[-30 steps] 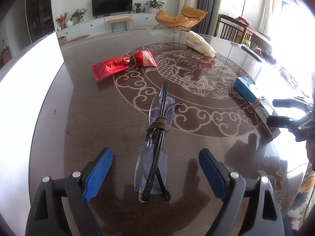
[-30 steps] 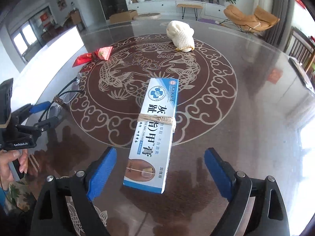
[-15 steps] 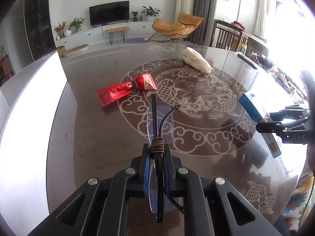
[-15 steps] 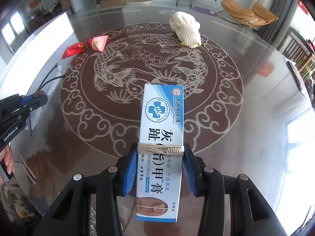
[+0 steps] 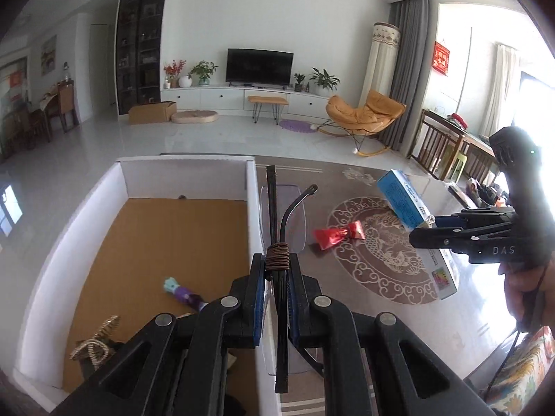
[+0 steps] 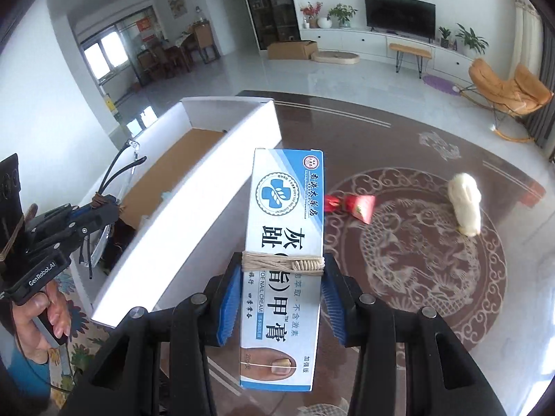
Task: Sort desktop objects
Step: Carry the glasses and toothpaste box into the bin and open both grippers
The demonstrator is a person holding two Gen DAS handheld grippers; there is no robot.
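My left gripper (image 5: 276, 274) is shut on folded rimless glasses (image 5: 277, 222) bound with brown cord, held in the air above the right wall of a white cardboard box (image 5: 252, 208). My right gripper (image 6: 281, 294) is shut on a blue and white nail cream box (image 6: 286, 228) tied with twine, held above the table near the white box's (image 6: 215, 215) outer wall. It also shows at the right of the left wrist view (image 5: 406, 204). A red packet (image 5: 338, 235) and a white cloth bundle (image 6: 464, 208) lie on the dark patterned table (image 6: 416, 159).
Inside the white box lie a small purple and teal toy (image 5: 184, 293) and a gold woven item (image 5: 95, 341). The left gripper and hand show in the right wrist view (image 6: 62, 228). Beyond the table is a living room floor with an orange chair (image 5: 364, 111).
Both grippers closed on their objects, lifted them off the table and carried them left toward the white box. The glasses now hang over the box's wall.
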